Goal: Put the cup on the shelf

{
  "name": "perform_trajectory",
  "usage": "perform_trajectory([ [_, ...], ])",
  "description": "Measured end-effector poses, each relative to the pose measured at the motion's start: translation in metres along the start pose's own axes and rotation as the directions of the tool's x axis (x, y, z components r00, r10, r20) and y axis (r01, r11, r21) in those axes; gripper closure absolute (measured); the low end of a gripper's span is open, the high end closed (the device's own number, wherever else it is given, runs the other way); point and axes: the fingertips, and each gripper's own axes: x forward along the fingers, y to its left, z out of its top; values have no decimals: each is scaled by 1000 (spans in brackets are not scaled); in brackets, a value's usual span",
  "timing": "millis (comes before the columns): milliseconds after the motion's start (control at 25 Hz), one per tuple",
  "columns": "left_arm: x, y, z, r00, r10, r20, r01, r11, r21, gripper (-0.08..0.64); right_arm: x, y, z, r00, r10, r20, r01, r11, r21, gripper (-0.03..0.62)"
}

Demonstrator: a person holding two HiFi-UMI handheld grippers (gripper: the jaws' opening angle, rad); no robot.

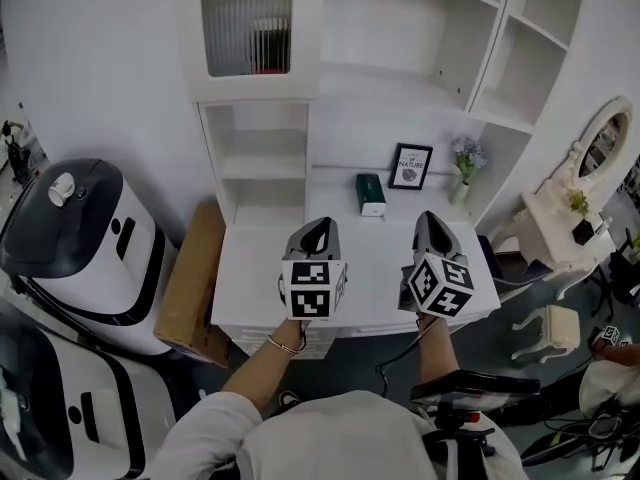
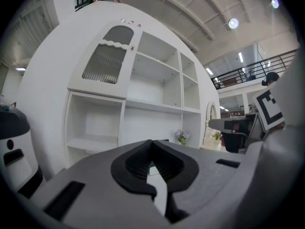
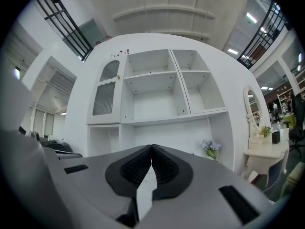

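The left gripper point(image 1: 318, 226) and the right gripper point(image 1: 428, 218) are held side by side in the lower middle of the head view, over the front part of a white desk top point(image 1: 250, 278). Both point toward the white shelf unit point(image 1: 400, 88), which fills the upper middle of the frame. In each gripper view the two dark fingers are pressed together at the tips and nothing is between them, so both grippers are closed and empty.

What seems to be the cup point(image 1: 62, 189), small and white, lies on the dark top of a white machine point(image 1: 100, 268) at the left edge of the head view. It is well apart from both grippers and from the shelf unit. It is too small to be sure about it.

At the back of the desk top stand a green box point(image 1: 372, 194), a framed picture point(image 1: 411, 166) to its right and a vase of pale flowers point(image 1: 466, 158) further right. A brown cardboard box point(image 1: 195, 278) leans between the machine and the desk. An oval mirror point(image 1: 605, 138) on a small white table is at the right edge.
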Motion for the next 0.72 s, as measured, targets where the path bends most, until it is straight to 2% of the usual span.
perform_trajectory([
  [160,6,-16,-11,999,30,-37,-30,1000,-6,552,-4,-18,-1,1000,25,10,-25,1000,12,571],
  [280,8,-26,-6,997,71,5,-70,997,-20,552,-3,-34,-7,999,48,1,-48,998,46,571],
  [360,9,-33,-8,995,95,26,-95,995,-20,552,-4,-45,-14,999,48,-18,-47,998,36,571],
  [600,22,-40,-13,993,121,19,-120,992,-23,552,3,-60,-24,995,51,-89,-50,999,21,571],
  [720,26,-39,-8,992,126,31,-125,992,-21,552,9,-58,-20,994,63,-88,-63,998,3,571],
])
